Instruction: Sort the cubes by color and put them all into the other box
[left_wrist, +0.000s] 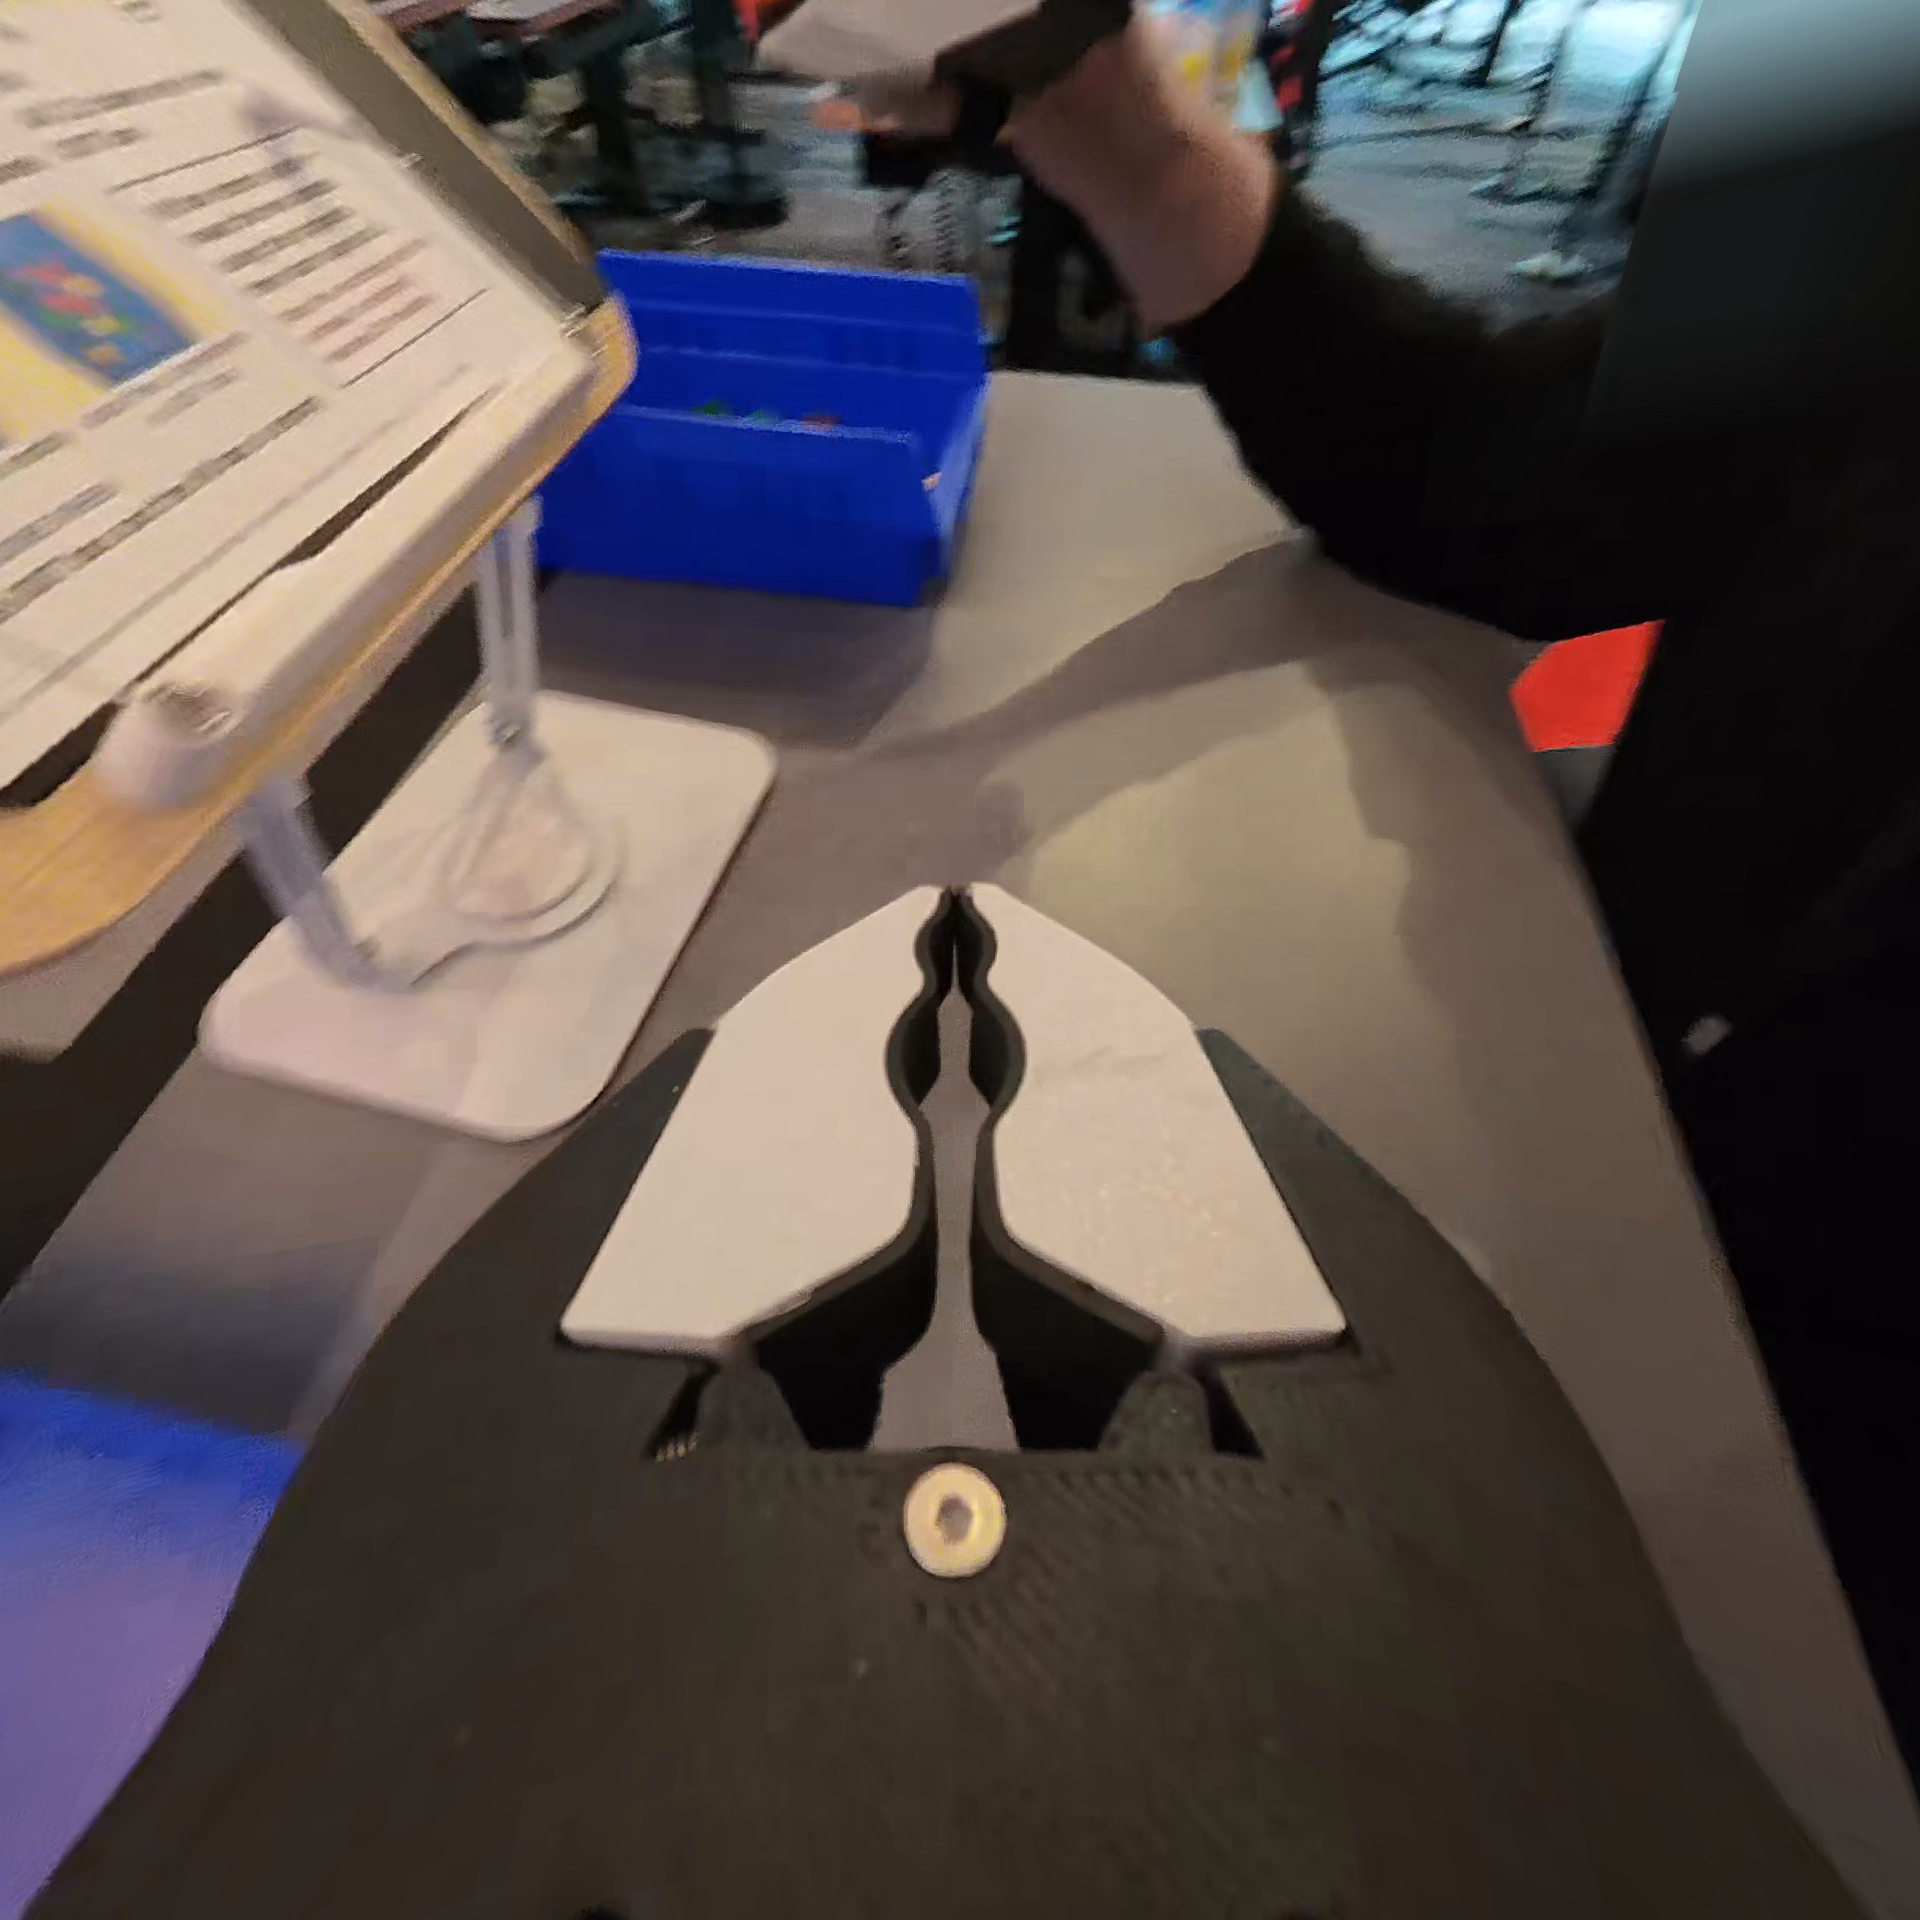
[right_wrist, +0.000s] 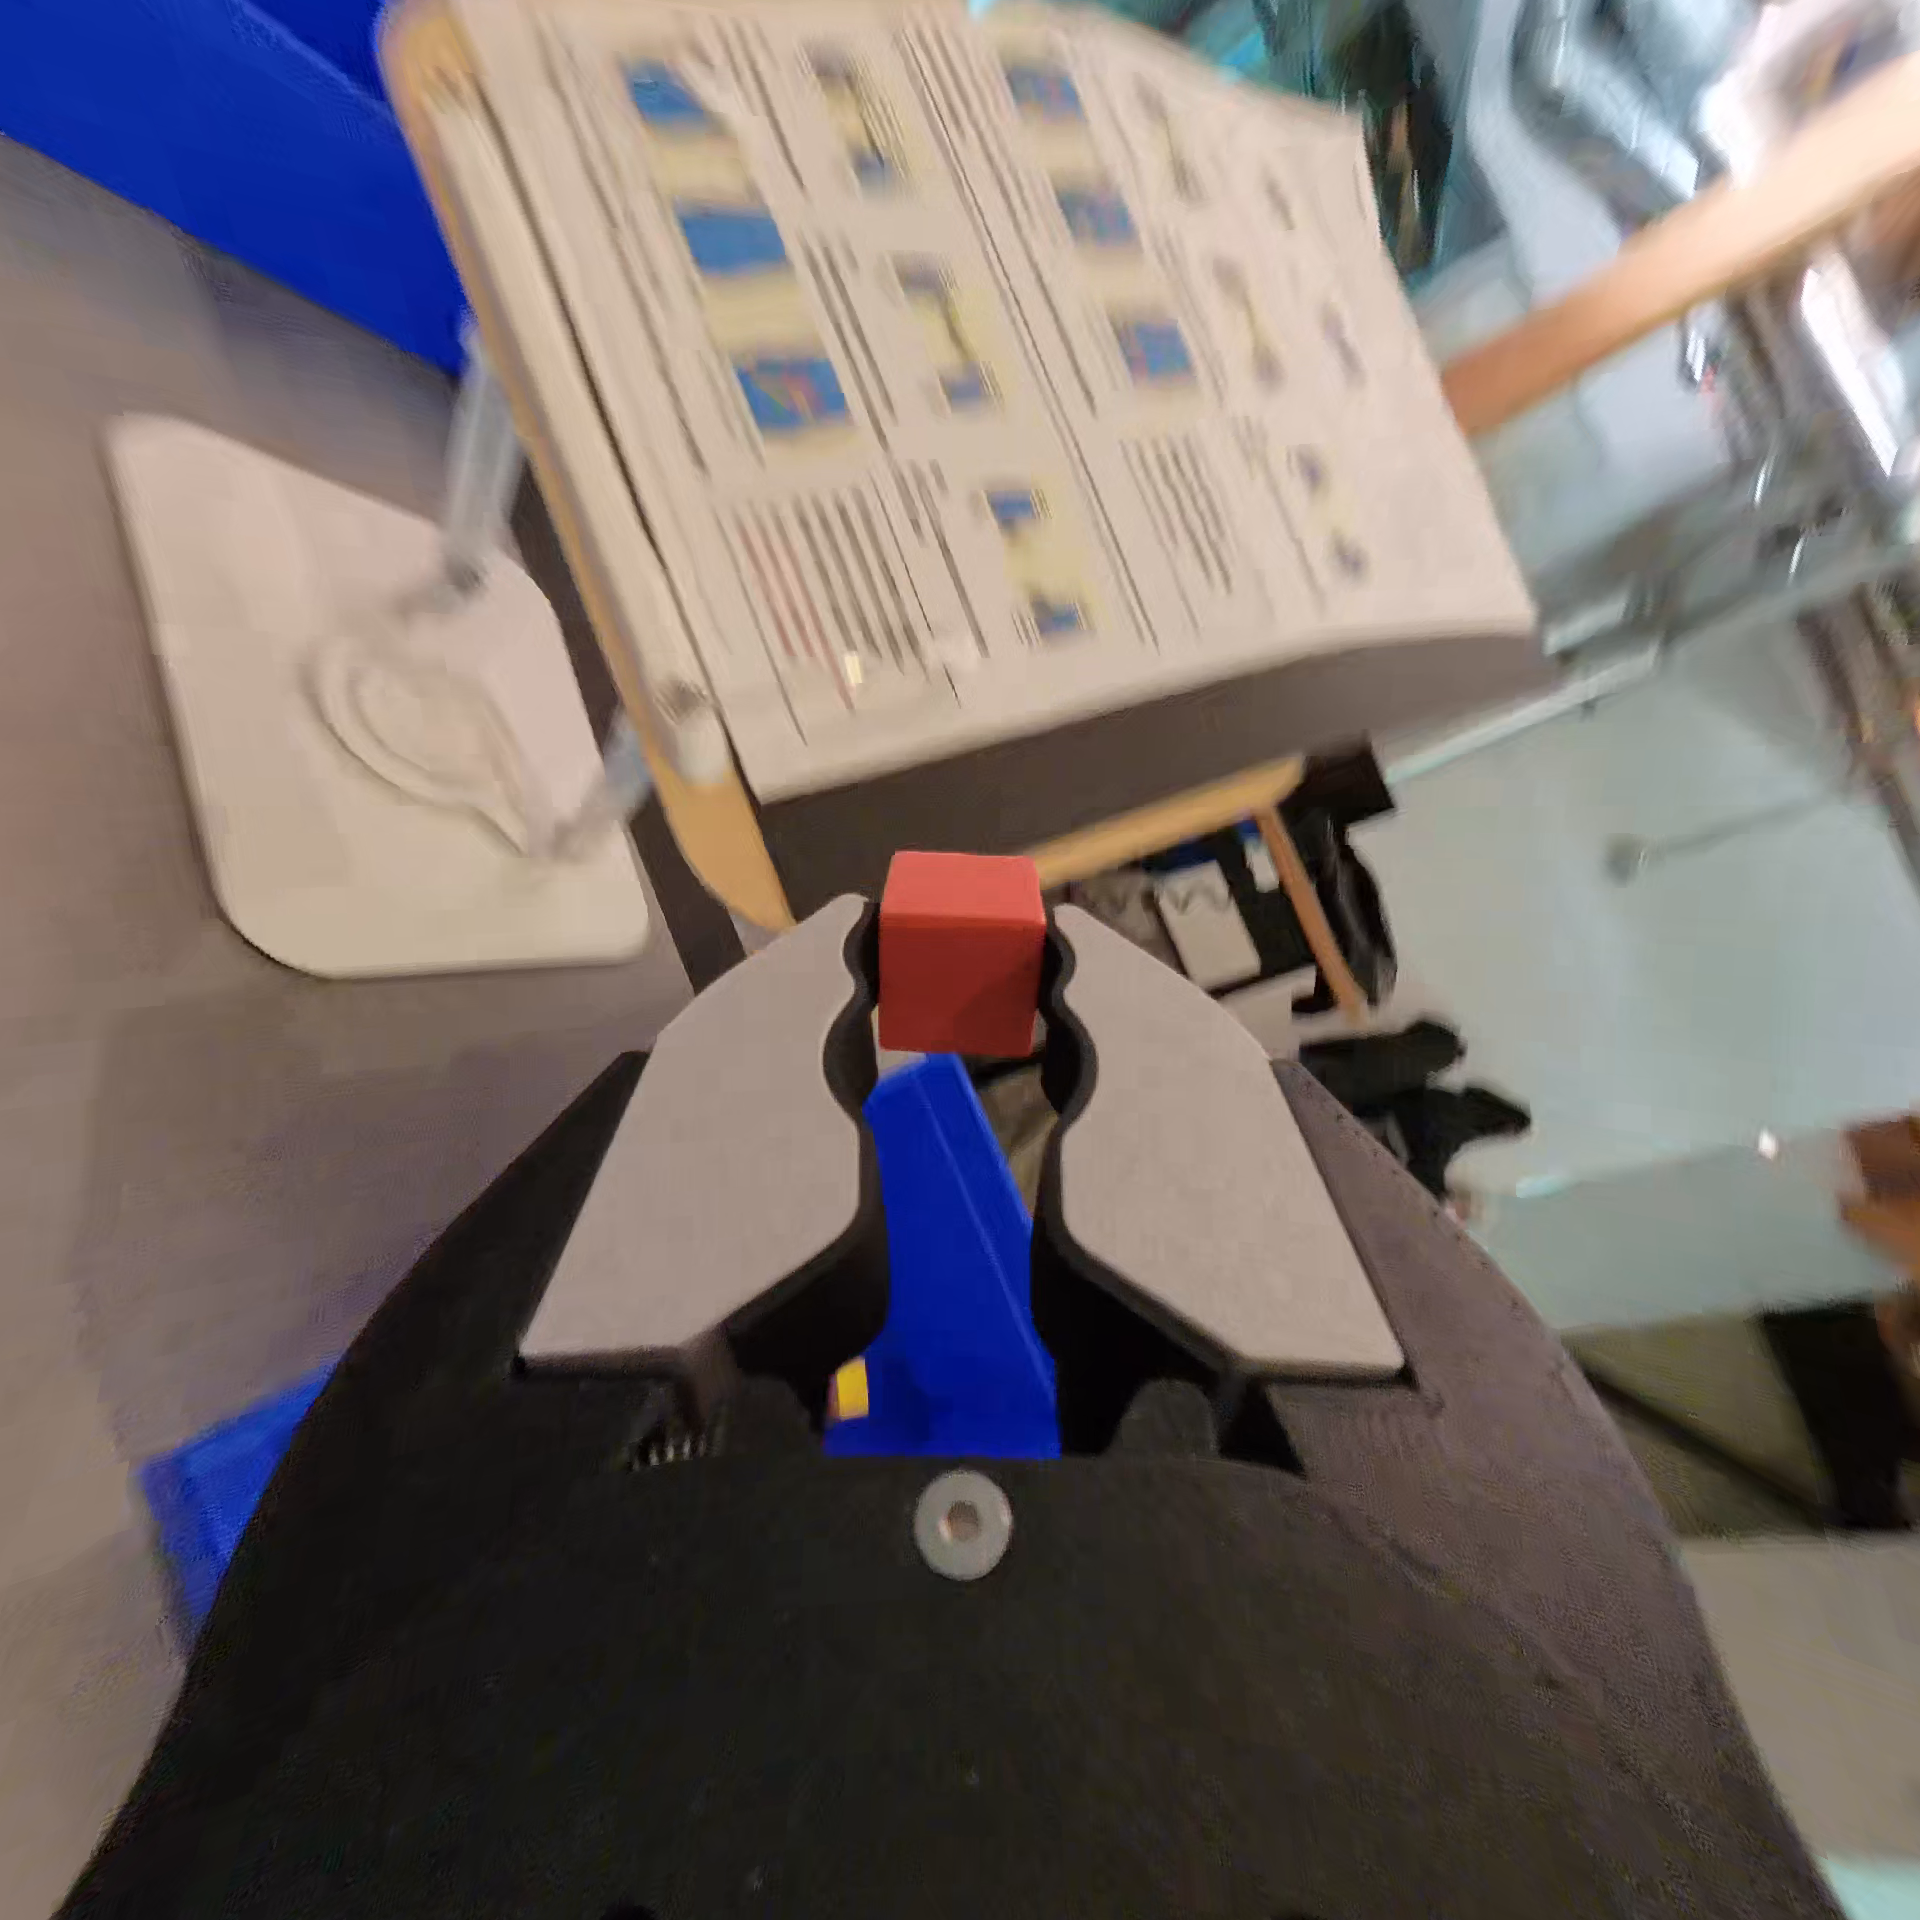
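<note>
My left gripper is shut and empty above the grey table. A blue box stands at the far side of the table, with several small coloured cubes barely showing inside. My right gripper is shut on a red cube and holds it in the air. Below its fingers lies a second blue box with a yellow cube in it. A blue box corner also shows at the lower left of the left wrist view.
A wooden document stand with printed sheets on a white base plate stands left of the far box; it also fills the right wrist view. A person's hand and dark sleeve are at upper right. The table edge runs along the right. The tips of one gripper are about 35 centimeters away from the tips of the other.
</note>
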